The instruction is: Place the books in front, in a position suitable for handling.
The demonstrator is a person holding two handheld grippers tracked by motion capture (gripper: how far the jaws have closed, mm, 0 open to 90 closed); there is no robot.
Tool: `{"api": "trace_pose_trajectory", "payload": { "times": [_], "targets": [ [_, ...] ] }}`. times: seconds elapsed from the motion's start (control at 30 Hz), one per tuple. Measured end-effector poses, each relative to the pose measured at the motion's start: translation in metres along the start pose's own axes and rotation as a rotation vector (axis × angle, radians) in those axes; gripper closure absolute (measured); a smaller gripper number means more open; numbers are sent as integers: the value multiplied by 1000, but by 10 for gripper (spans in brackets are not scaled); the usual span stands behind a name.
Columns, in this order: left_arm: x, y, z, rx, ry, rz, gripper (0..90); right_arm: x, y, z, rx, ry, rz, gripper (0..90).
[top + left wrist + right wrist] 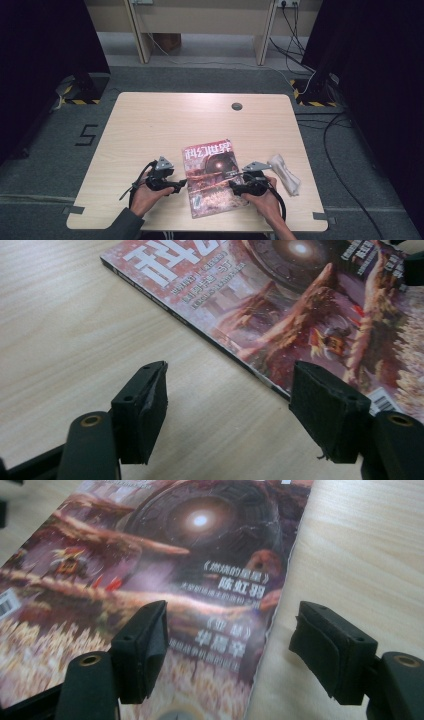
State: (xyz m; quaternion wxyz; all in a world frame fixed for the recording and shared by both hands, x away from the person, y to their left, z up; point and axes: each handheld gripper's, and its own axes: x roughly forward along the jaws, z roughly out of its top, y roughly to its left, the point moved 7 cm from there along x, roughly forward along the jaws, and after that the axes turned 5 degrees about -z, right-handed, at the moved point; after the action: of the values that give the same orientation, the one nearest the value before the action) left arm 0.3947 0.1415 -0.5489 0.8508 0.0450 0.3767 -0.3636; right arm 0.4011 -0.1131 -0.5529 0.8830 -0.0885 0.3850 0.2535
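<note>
A closed magazine [212, 176] with a red and brown illustrated cover lies flat near the table's front edge. My left gripper [181, 185] sits at its left spine edge, jaws open and wide apart. In the left gripper view the spine of the magazine [280, 305] runs diagonally between the pads [145, 405], which touch nothing. My right gripper [233, 186] hovers at the magazine's right edge, open. In the right gripper view its left pad [142, 647] is above the cover [150, 565] and its other pad is above the bare wood.
A crumpled white cloth [286, 173] lies right of the right hand. The wooden table [165, 120] has a round cable hole [236, 106] at the back. Dark curtains, stands and cables surround the table.
</note>
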Motion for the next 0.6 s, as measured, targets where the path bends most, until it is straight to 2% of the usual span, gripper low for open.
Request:
{"api": "trace_pose_trajectory", "payload": {
  "times": [0.1, 0.17, 0.33, 0.43, 0.6],
  "targets": [
    [3, -4, 0, -19, -4, -22, 307, 6, 4, 1, -12, 23, 0, 299],
    [7, -7, 1, -25, -10, -26, 310, 7, 5, 1, -12, 19, -3, 303],
    [18, -13, 4, -9, 5, -38, 321, 5, 9, -1, -21, 17, -11, 292],
    [20, -14, 4, 2, 13, -31, 324, 4, 11, -3, -25, 14, -15, 290],
    [23, -15, 5, 2, 12, -36, 344, 0, 21, -8, -36, 25, 12, 281]
  ]
}}
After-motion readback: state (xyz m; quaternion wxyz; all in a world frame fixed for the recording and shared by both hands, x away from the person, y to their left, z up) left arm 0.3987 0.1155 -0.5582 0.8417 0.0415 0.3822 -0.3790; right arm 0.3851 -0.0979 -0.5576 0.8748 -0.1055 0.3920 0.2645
